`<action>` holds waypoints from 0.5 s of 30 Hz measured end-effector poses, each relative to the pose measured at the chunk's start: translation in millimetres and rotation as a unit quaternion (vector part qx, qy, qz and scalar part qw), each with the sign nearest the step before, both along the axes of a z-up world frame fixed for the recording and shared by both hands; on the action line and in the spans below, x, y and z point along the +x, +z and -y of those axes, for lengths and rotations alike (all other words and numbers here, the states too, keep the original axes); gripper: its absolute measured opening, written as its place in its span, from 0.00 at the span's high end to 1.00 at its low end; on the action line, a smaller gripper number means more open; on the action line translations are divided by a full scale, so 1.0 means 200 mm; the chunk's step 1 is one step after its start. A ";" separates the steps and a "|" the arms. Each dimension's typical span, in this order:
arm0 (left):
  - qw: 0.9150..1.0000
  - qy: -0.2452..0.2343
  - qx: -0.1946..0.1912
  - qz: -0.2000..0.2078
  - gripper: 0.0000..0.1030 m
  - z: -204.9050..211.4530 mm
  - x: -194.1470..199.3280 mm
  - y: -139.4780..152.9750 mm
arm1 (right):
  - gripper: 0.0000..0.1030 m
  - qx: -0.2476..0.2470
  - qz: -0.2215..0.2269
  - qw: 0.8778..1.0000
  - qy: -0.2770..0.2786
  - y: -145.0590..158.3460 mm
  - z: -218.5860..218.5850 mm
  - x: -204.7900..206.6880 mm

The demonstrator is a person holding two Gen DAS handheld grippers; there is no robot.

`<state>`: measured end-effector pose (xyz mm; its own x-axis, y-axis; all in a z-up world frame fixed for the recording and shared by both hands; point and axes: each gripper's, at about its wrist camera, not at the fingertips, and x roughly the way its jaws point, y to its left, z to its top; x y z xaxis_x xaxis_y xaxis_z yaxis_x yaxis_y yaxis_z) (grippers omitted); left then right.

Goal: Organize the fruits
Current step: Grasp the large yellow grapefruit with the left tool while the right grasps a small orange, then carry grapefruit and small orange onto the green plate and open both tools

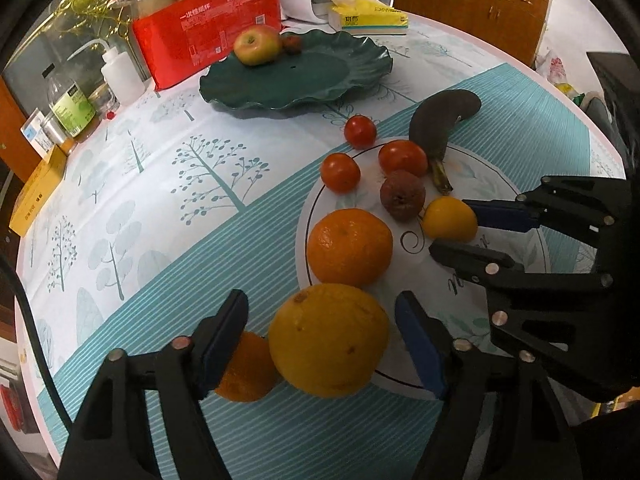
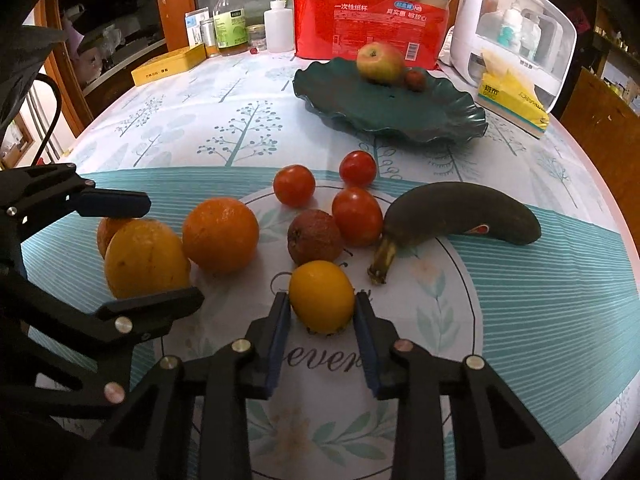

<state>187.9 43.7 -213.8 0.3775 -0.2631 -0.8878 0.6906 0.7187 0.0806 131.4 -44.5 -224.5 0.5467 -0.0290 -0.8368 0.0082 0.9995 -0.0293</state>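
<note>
Loose fruit lies on the tablecloth. My left gripper [image 1: 322, 328] is open around a large yellow orange [image 1: 328, 340], pads just clear of it; it also shows in the right wrist view [image 2: 146, 258]. My right gripper [image 2: 322, 308] has its pads against a small yellow fruit [image 2: 322, 296], which also shows in the left wrist view [image 1: 450, 218]. Nearby lie an orange [image 2: 220, 234], a smaller orange [image 1: 246, 368], three tomatoes [image 2: 294, 185], a wrinkled brown fruit [image 2: 314, 236] and a dark banana [image 2: 460, 214]. A green plate [image 2: 392, 114] farther back holds an apple [image 2: 379, 62] and a small red fruit [image 2: 415, 79].
Along the back stand a red pack of paper cups [image 2: 372, 16], a white appliance [image 2: 516, 36], a yellow tissue box [image 2: 516, 98], a squeeze bottle [image 2: 278, 26], jars and a yellow tin [image 2: 170, 65]. The round table's edge curves on the right.
</note>
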 end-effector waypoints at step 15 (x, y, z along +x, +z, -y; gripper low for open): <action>1.000 0.012 -0.001 0.012 0.51 -0.01 -0.02 0.01 | 0.69 0.025 0.003 1.000 0.000 0.04 -0.02 -0.05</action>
<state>183.3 45.3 -212.4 0.4057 -0.2551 -0.8777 0.6705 0.7357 0.0961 120.4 -40.0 -216.4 0.5524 0.0128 -0.8335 0.0083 0.9997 0.0209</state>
